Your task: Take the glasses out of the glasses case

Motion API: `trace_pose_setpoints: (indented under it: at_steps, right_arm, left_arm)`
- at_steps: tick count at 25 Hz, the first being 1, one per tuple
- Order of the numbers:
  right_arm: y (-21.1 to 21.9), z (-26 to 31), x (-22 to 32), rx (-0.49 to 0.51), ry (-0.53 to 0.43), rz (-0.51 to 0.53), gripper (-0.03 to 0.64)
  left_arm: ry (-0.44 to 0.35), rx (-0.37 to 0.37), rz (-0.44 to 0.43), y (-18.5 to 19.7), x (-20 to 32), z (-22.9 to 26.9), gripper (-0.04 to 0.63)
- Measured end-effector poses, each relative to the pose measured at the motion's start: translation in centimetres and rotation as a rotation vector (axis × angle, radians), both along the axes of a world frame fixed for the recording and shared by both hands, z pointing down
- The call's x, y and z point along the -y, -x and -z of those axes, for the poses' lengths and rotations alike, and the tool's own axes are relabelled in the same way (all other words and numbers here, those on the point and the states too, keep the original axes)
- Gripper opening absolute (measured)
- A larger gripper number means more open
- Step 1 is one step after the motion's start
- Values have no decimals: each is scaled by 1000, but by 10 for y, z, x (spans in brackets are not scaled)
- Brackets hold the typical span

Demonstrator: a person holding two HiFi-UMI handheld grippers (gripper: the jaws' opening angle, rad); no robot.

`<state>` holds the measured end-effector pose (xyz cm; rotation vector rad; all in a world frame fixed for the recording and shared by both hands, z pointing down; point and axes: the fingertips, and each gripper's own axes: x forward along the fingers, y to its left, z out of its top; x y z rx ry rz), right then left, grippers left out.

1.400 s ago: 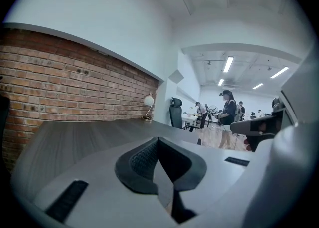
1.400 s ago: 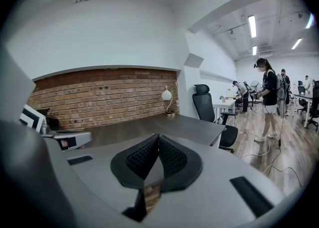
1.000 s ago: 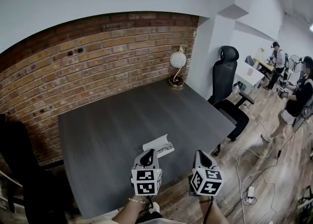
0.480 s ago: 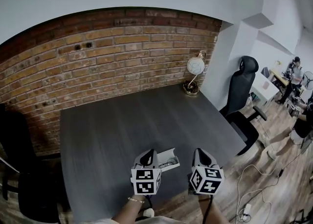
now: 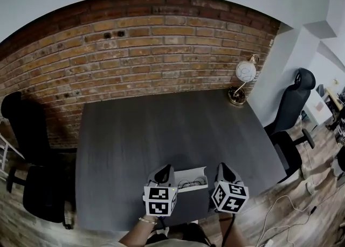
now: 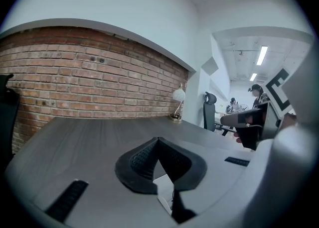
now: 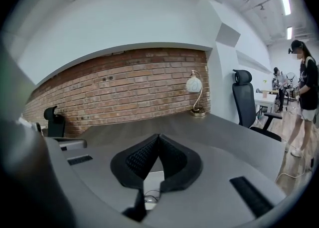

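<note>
A brick wall point(image 5: 135, 52) backs a wide dark table point(image 5: 161, 127), with a black chair point(image 5: 32, 149) at its left end and a small lamp point(image 5: 242, 79) at the far right corner. Near the table's front edge lies the white glasses case point(image 5: 194, 175), open, between the left gripper point(image 5: 164, 167) and the right gripper point(image 5: 223, 166), which hover just beside it. Each gripper has its jaws closed tip to tip with nothing between them. Inside the case rest the glasses point(image 5: 186, 184), thin and dark-framed. They look light, stiff and easily bent, with lenses that could smudge or scratch. The bridge or a temple arm seems the safest place to pinch, gently, while the other gripper steadies the light case.
</note>
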<state>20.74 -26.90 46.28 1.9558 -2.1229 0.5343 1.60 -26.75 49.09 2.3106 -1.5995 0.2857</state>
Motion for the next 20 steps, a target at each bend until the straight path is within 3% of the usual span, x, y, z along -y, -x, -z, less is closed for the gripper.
trace_pose_setpoints:
  at_steps: [9,20]
  right_arm:
    - [19,7,49,37,18,219,32]
    - [23,-4,51,20,19,278,32]
  left_arm:
    - [26,-36,225,7,5,5,9]
    - [18,16,247,10,-2,2,9]
